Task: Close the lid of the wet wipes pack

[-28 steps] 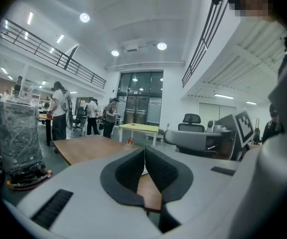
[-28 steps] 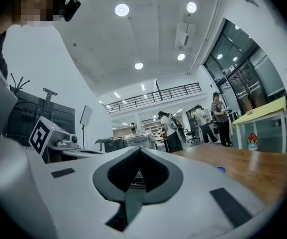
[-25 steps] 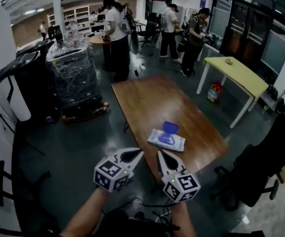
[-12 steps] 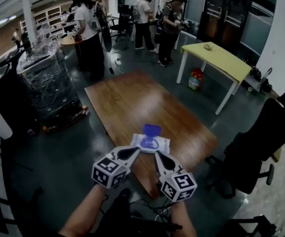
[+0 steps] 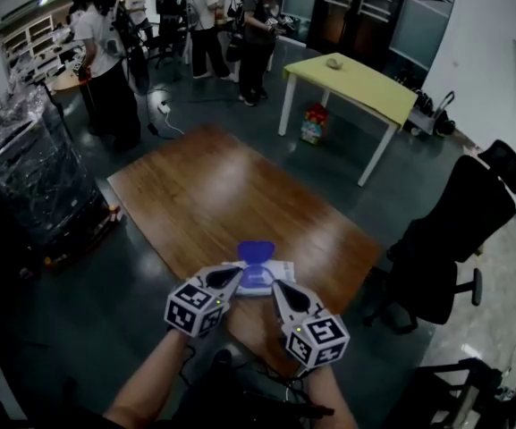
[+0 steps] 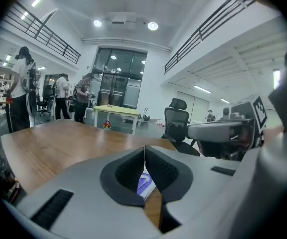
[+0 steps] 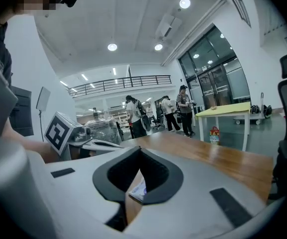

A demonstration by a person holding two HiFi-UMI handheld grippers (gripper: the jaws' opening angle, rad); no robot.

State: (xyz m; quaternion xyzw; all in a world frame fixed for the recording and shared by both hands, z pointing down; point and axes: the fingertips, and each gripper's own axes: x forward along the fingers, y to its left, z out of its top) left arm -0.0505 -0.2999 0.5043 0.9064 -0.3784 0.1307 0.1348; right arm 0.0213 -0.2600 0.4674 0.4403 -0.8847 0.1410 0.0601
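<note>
At the near end of the wooden bench [image 5: 213, 195], one wet wipes pack [image 5: 258, 281] is seen lying flat. Its single blue lid [image 5: 256, 251] is flipped open toward the bench's far end. Two tools are held above the bench's near edge, one on each forearm. The left tool [image 5: 237, 273] is pointed at the pack's left part and the right tool [image 5: 275, 284] at its right part; whether either tip touches the pack cannot be told. The jaws of both tools are pressed together, and nothing is clamped between them. One marker cube is carried on each tool.

A second bench [image 5: 356, 83], yellow, is set beyond the wooden bench's far right corner, with one small thing on top and one colourful item on the floor beneath it. One black office chair [image 5: 454, 239] is parked off the wooden bench's right side. One bulky load wrapped in clear film [image 5: 25, 168] is placed off its left side. At least four people are gathered past its far end.
</note>
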